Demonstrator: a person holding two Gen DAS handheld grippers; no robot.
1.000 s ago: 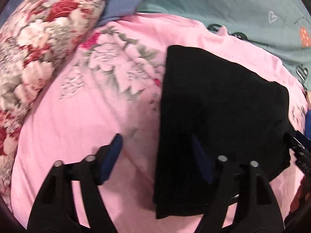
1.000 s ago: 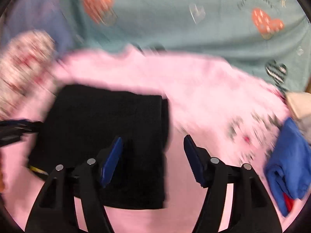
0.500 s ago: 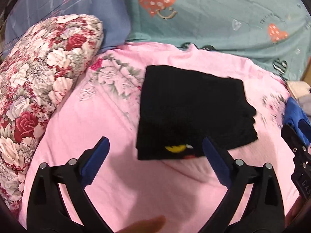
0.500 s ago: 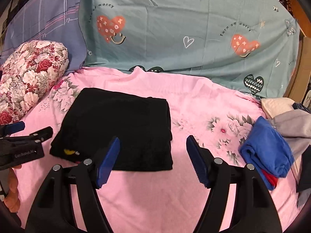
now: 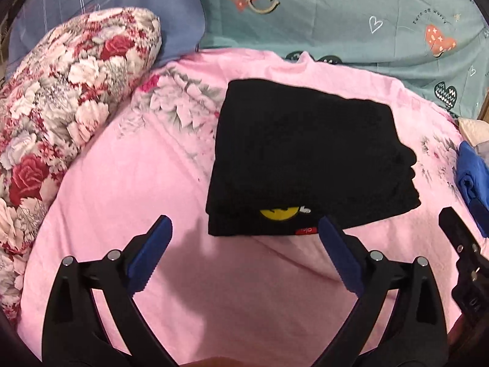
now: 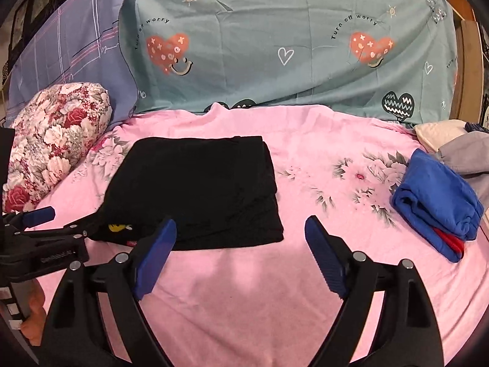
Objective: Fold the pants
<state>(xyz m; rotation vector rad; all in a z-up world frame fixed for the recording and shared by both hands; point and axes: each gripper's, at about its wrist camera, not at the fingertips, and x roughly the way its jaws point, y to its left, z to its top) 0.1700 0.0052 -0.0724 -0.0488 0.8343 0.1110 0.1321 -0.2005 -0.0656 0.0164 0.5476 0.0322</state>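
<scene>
Pink bedsheet (image 6: 244,290), folded black pants (image 5: 299,165) ahead of both open tools

Red tag (image 5: 303,231) text on black pants (image 5: 305,159) unreadable, perhaps a logo.

Teal sheet (image 6: 305,46): "Turn off worry" arched above each orange heart
Black pants (image 5: 305,159): yellow badge and small red tag, lettering too small to read
</scene>
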